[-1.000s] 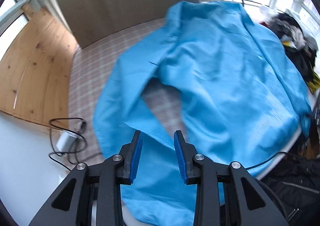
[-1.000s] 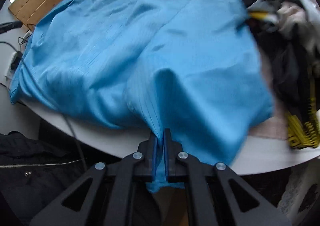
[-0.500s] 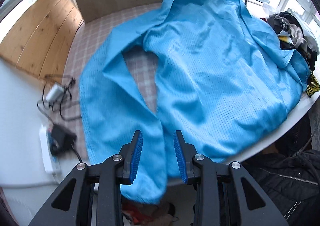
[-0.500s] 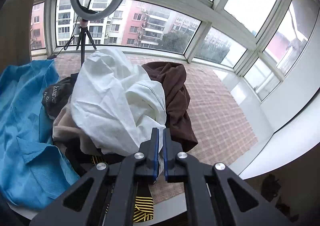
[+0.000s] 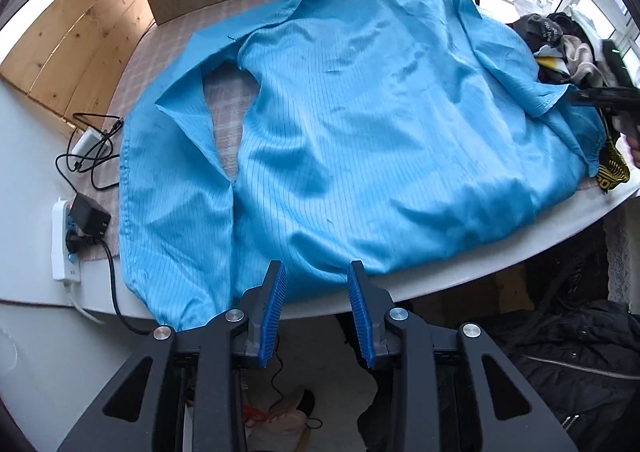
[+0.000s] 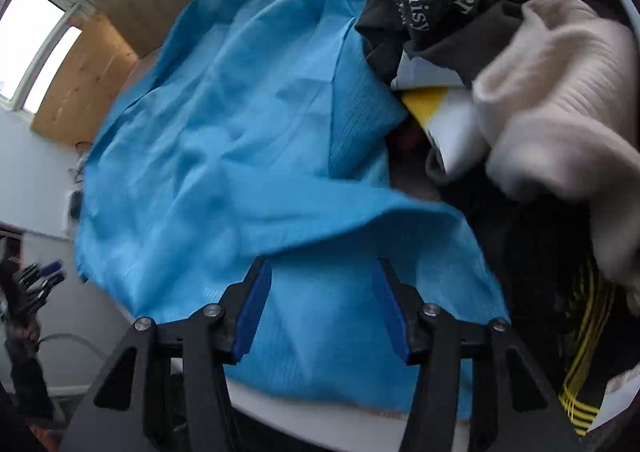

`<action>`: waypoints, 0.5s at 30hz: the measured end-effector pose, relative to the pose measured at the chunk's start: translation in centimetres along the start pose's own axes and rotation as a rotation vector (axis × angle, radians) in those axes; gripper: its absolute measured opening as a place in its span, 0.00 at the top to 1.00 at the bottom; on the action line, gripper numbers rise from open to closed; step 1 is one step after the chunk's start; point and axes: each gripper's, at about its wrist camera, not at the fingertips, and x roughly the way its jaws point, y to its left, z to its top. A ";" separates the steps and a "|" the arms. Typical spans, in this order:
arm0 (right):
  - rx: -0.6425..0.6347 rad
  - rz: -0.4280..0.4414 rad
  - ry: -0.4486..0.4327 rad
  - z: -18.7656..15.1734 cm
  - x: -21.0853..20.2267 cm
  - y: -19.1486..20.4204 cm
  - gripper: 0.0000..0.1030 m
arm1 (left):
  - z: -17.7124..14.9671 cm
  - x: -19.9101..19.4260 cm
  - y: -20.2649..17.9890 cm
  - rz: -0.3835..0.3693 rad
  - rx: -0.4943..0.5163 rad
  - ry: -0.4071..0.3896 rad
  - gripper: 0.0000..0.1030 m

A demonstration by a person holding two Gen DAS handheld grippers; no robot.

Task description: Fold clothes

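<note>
Your right gripper (image 6: 322, 306) has swung back from the heap of clothes (image 6: 520, 63) to the blue jacket (image 5: 360, 131), and its jaws have just been opening; they stand apart above the jacket's near corner with cloth below them, not pinched. A second ago they were clamped on the hem. Your left gripper (image 5: 316, 310) has drifted toward the surface's (image 5: 460, 276) front edge; its jaws are part open and empty, just off the hem. The jacket now lies spread nearly flat across the checked cloth, its hem along the white front rim, one sleeve (image 5: 172, 191) running down to the left corner and slightly over the edge. On your right the jacket touches the heap, so no free room there. To the left, a power strip (image 5: 64, 240) and cables (image 5: 92, 147) sit beside the sleeve. Bare checked cloth is open beyond the collar.
</note>
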 end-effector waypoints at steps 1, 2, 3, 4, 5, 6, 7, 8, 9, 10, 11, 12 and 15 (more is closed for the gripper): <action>0.026 0.000 0.009 0.4 0.8 0.0 0.50 | -0.2 -0.1 -0.1 0.015 0.000 0.003 0.70; 0.040 -0.008 0.010 0.8 1.6 0.1 0.50 | -0.4 0.0 -0.1 0.031 0.002 0.006 0.70; 0.048 -0.020 0.005 1.2 2.3 0.2 0.50 | -0.6 0.1 -0.1 0.044 0.002 0.010 0.70; 0.045 -0.024 -0.009 1.4 2.9 0.3 0.60 | -0.7 0.2 0.1 0.048 -0.004 0.014 0.70; 0.043 -0.014 -0.027 1.6 2.9 0.4 0.94 | -0.8 0.4 0.5 0.047 -0.015 0.018 0.70; 0.044 0.000 -0.043 1.8 2.7 0.4 0.98 | -0.9 0.6 0.7 0.047 -0.023 0.021 0.70; 0.045 0.014 -0.060 1.9 2.5 0.5 0.99 | -1.0 0.7 1.0 0.050 -0.028 0.023 0.70; 0.046 0.029 -0.077 2.1 2.3 0.6 0.99 | -1.0 0.8 1.2 0.054 -0.031 0.024 0.70; 0.032 0.034 -0.117 2.2 0.9 0.9 0.99 | -1.0 1.0 1.4 0.060 -0.031 0.025 0.70; 0.012 0.036 -0.168 2.3 -1.1 1.4 0.99 | -0.9 1.1 1.5 0.065 -0.032 0.026 0.70; -0.006 0.048 -0.222 2.5 -3.3 1.8 0.99 | -0.7 1.2 1.7 0.065 -0.036 0.026 0.70; -0.022 0.051 -0.289 2.8 -6.3 2.1 0.99 | -0.5 1.4 1.9 0.061 -0.039 0.024 0.70; -0.081 -0.040 -0.523 3.6 -16.0 2.5 0.99 | 0.1 1.8 2.4 0.050 -0.047 0.019 0.70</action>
